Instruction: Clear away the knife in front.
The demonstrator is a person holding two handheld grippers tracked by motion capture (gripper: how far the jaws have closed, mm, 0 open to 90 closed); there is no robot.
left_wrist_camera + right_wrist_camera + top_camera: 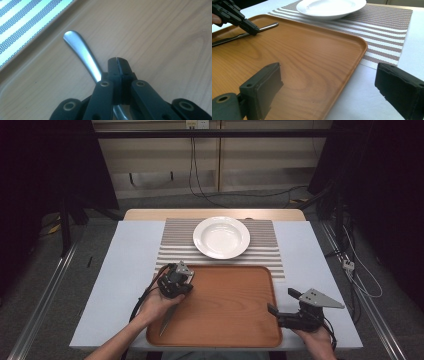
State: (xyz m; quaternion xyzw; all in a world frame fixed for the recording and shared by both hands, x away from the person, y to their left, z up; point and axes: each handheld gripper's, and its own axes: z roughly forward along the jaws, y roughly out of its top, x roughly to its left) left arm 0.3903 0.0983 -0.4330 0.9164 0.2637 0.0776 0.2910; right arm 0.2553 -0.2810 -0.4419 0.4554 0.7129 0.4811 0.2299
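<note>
The knife (168, 316) is lying on the wooden tray (225, 320) near its left edge, blade toward the person. The left gripper (117, 60) is coming down over the handle (80, 50). Its jaws are standing pressed tip to tip, and in the left gripper view they seem to be sitting just beside the handle, not around it, though the part under the jaws is hidden. The right gripper (281, 306) is waiting at the tray's right edge with its jaws spread wide and nothing between them. Beyond the tray, the white plate (221, 236) is resting on the striped placemat (175, 240). If the left hand lifts now, the smooth metal is likely staying behind or skidding across the tray, since the pads are closing on each other, not on the steel.
</note>
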